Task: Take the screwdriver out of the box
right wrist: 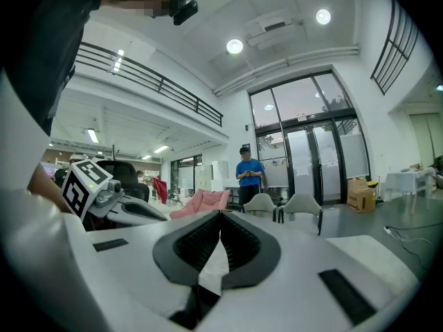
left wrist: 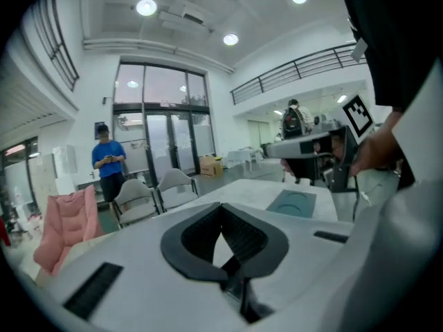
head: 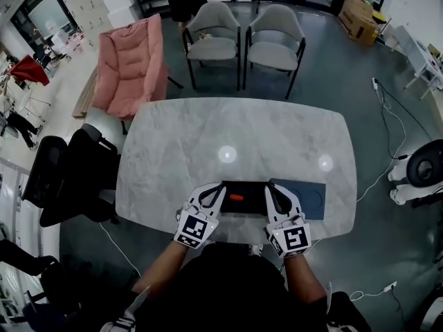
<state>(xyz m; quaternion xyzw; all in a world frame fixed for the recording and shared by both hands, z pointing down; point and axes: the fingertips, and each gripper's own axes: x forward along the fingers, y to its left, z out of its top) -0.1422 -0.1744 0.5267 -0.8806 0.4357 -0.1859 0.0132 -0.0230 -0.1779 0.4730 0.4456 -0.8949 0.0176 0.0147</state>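
Round ceiling lights (left wrist: 146,7) are flooding the hall evenly and are throwing two white glare spots (head: 227,154) onto the pale worktop (head: 173,144), while both gripper views are bowing and darkening to black at their rounded edges, with the nearest surfaces blurring softly.

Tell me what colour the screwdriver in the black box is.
Orange-red; the small screwdriver in the black rectangular box shows best in the head view.

Orange-handled screwdriver (head: 237,198) lying flat inside open black box (head: 252,203), near table edge
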